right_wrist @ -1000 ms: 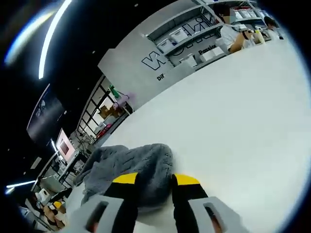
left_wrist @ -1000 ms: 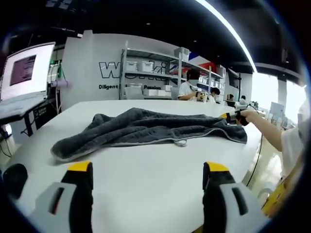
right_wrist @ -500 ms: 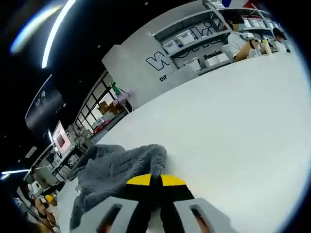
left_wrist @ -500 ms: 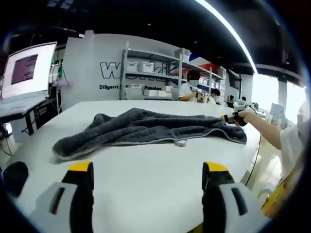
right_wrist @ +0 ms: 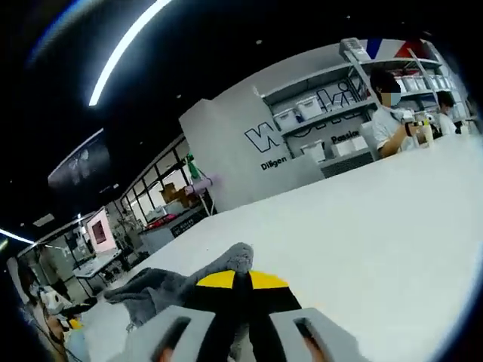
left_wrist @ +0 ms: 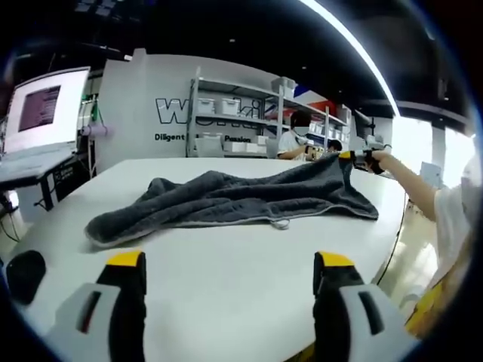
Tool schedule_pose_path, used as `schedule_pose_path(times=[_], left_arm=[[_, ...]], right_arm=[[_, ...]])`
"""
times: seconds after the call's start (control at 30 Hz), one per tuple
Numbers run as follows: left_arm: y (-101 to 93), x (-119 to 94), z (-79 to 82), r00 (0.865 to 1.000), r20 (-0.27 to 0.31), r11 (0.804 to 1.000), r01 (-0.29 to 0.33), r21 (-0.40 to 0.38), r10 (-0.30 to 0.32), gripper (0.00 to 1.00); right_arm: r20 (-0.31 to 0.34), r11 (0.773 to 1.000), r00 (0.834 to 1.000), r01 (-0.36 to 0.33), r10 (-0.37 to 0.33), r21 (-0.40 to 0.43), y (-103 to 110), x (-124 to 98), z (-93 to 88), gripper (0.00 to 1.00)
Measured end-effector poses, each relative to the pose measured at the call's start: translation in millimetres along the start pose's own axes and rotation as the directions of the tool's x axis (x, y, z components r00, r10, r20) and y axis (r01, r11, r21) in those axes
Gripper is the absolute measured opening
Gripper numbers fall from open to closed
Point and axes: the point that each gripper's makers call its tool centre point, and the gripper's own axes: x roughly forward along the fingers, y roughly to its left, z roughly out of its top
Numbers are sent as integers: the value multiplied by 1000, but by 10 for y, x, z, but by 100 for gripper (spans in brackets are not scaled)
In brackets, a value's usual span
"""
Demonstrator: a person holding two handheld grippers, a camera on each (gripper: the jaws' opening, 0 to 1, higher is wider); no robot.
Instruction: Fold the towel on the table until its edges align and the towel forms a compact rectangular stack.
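Note:
A dark grey towel (left_wrist: 226,200) lies crumpled across the white table (left_wrist: 226,264). Its right corner is lifted off the table by my right gripper (left_wrist: 356,158), which comes into the left gripper view from the right and is shut on that corner. In the right gripper view the towel (right_wrist: 162,290) hangs away to the left from my right gripper (right_wrist: 241,280), whose yellow-tipped jaws are pressed together on the cloth. My left gripper (left_wrist: 226,260) stands open over the near part of the table, short of the towel, with nothing between its jaws.
A monitor (left_wrist: 41,109) stands at the left edge of the table. Shelves with white bins (left_wrist: 226,113) line the back wall, where people (left_wrist: 290,139) sit. A dark object (left_wrist: 23,275) lies at the near left. A sleeve (left_wrist: 449,219) reaches in from the right.
My right gripper closed on the towel's corner and lifted it up off the table. The left gripper has stayed open in place.

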Motion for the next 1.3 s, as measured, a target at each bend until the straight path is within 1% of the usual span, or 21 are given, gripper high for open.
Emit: schedule_pose_path(times=[0.1, 0.13, 0.2, 0.27, 0.33, 0.43, 0.5, 0.53, 0.67, 0.7, 0.9, 1.07, 1.17, 1.3], left_arm=[[29, -21, 9, 1000, 3, 1000, -6, 1, 6, 96], [35, -28, 15, 1000, 6, 1000, -7, 0, 7, 96], [42, -36, 22, 1000, 10, 1000, -8, 0, 8, 96], [46, -41, 24, 1000, 13, 1000, -9, -1, 9, 96], [47, -46, 18, 1000, 13, 1000, -8, -3, 8, 96], [48, -53, 8, 1000, 13, 1000, -7, -5, 7, 96], [52, -58, -3, 1000, 10, 1000, -7, -4, 7, 96], [53, -59, -6, 1000, 10, 1000, -7, -4, 7, 95], [59, -65, -18, 1000, 6, 1000, -9, -5, 9, 95], [59, -64, -19, 1000, 6, 1000, -9, -5, 9, 95], [49, -38, -33, 1000, -1, 1000, -11, -6, 11, 95], [46, -6, -47, 1000, -8, 1000, -14, -5, 14, 95], [49, 7, -56, 1000, -12, 1000, -17, -7, 17, 95], [46, 12, -69, 1000, -17, 1000, -16, -7, 16, 95]], right_arm=[[12, 998, 1000, -11, 11, -62, 170, 5, 192, 4], [12, 998, 1000, -11, 12, -69, 183, 6, 211, 4], [16, 994, 1000, -12, 14, -110, 308, 13, 313, 4], [18, 991, 1000, -19, 22, -135, 363, 28, 386, 4], [16, 987, 1000, -19, 21, -162, 437, 49, 414, 4], [2, 983, 1000, -7, 7, -182, 435, 71, 383, 4], [-9, 984, 1000, 10, -12, -176, 332, 95, 335, 4], [-10, 985, 1000, 13, -15, -174, 317, 98, 327, 4], [-33, 987, 997, 65, -71, -145, 47, 128, 175, 4], [-46, 987, 995, 82, -89, -138, -55, 139, 121, 4], [-88, 980, 982, 159, -169, -118, -447, 213, -127, 4], [-131, 972, 969, 194, -211, -131, -662, 298, -333, 4], [-144, 969, 963, 209, -227, -135, -734, 331, -440, 4], [-164, 967, 956, 226, -243, -118, -837, 374, -586, 4]])
